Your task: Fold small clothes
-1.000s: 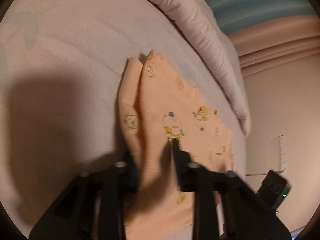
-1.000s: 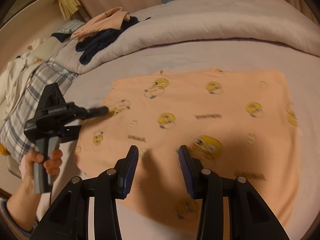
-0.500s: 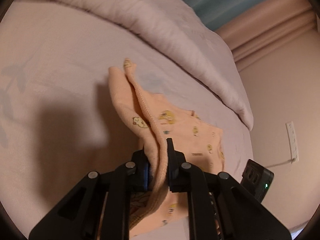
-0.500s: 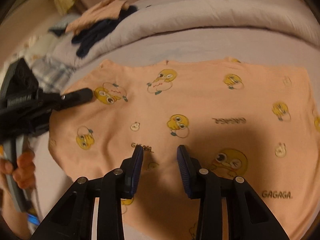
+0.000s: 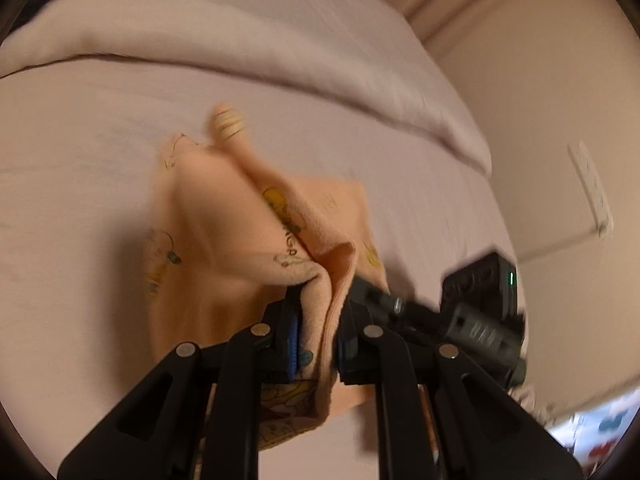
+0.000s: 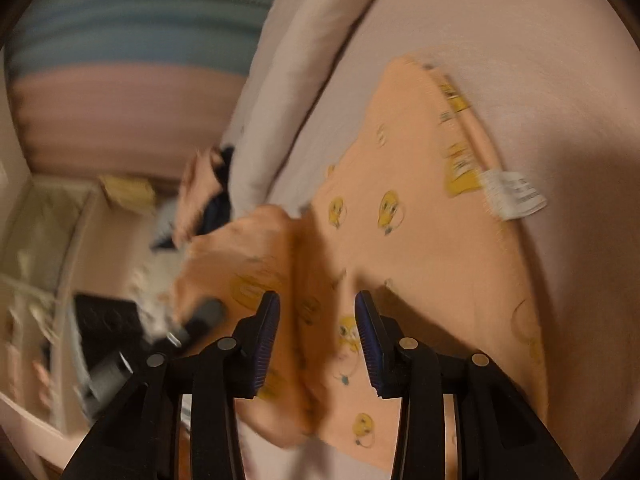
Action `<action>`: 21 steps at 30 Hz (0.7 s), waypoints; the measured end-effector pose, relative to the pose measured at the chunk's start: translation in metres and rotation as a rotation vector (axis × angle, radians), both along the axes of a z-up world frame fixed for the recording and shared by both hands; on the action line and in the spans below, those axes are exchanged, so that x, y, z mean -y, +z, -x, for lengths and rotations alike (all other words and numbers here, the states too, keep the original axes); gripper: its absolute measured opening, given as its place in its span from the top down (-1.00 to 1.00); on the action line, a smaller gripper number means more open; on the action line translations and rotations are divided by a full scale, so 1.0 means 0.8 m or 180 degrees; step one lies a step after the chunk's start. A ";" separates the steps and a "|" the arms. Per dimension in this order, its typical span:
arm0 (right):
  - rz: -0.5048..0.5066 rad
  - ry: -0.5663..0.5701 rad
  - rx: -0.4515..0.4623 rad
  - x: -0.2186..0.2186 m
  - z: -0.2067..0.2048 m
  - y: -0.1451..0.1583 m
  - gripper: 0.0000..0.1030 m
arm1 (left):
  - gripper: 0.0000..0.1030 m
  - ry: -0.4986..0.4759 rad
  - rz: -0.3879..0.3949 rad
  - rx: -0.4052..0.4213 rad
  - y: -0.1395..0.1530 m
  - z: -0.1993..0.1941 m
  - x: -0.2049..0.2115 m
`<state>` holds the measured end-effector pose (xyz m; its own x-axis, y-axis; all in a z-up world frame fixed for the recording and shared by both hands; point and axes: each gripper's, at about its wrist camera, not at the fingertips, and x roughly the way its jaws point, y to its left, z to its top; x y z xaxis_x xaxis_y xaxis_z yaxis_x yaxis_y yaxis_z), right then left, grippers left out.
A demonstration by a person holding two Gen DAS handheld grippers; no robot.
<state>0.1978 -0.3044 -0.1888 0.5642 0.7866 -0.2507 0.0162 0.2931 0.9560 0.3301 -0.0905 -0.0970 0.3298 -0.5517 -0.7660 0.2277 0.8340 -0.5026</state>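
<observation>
We have the left gripper (image 5: 316,320) pinched tight on a bunched fold of the peach garment (image 5: 224,216), and the cloth rises in a ridge straight out of the closed jaws. From there the fabric drapes away from us toward the pale quilt (image 5: 240,40), one narrow end with a striped print reaching farthest from the fingers. The rest of it lies on the pink bedsheet (image 5: 80,160), so its long axis runs roughly along the line our left fingers point.

Our right gripper (image 6: 316,336) has its jaws spread and opening further; the pads press on nothing. A raised fold of the same garment (image 6: 420,220) sits in the gap between them, seemingly lower than the pads, though blur keeps us from judging exactly. In the right wrist view the garment stretches from the jaws up and to the right, its white care label (image 6: 514,192) at the right edge. The left gripper's dark finger (image 6: 200,316) shows at the cloth's left side, where the fabric is lifted.
</observation>
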 end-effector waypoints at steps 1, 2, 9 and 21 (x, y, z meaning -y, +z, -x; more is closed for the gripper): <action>-0.0194 0.0004 -0.0051 0.006 -0.003 -0.007 0.11 | 0.69 -0.0033 -0.0056 -0.0055 -0.008 -0.002 0.009; -0.0381 0.0010 -0.0092 0.011 -0.006 -0.015 0.10 | 0.64 -0.0052 -0.0132 -0.0099 -0.018 -0.004 0.022; -0.0524 0.0045 -0.0161 0.013 -0.008 -0.021 0.10 | 0.42 -0.0338 0.0074 -0.0197 -0.036 0.003 0.033; 0.1137 0.0168 -0.0185 -0.052 -0.031 0.032 0.41 | 0.24 0.0181 0.0106 0.0026 -0.026 0.058 -0.087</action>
<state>0.2226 -0.2630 -0.1634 0.5021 0.6712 -0.5453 0.0434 0.6102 0.7910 0.2838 -0.0211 -0.1180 0.3674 -0.5571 -0.7448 0.1847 0.8285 -0.5286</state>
